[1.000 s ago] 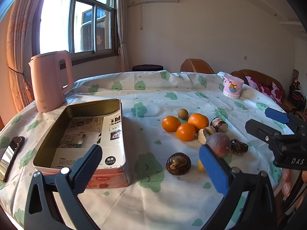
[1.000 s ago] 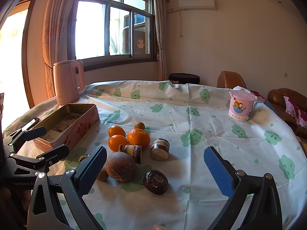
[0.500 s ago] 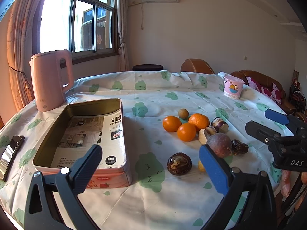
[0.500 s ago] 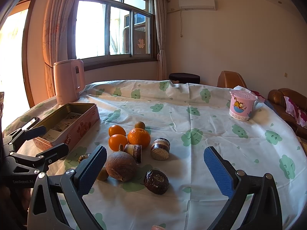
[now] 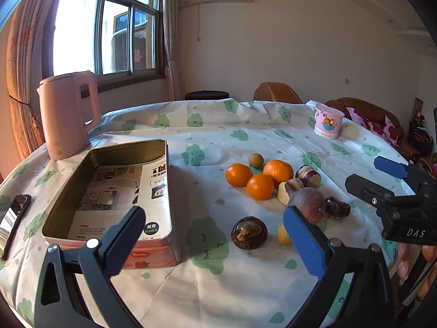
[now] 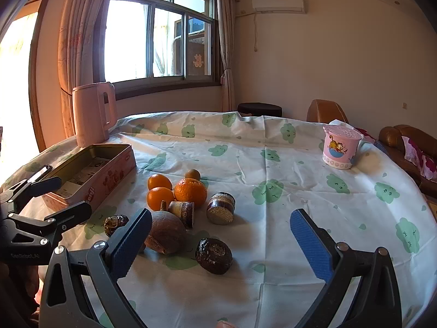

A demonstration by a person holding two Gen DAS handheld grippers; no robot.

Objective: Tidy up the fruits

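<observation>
Oranges point(image 5: 259, 176), we count three, sit right of the one tin point(image 5: 114, 191). Our left tongs point(image 5: 214, 228) and right tongs point(image 6: 221, 233) gape wide, holding and touching nothing.

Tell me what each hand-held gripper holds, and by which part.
Nothing. The left hand-held gripper and right hand-held gripper are both open and empty; the fruits lie on the table.

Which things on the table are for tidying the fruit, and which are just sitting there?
For the job:
- three oranges
- big brown fruit
- small round brown fruit
- dark wrinkly fruits
- open tin box, no fruit in it yet
- left gripper and right gripper, both open

Just lying about:
- pink kettle
- pink cartoon cup
- phone
</observation>
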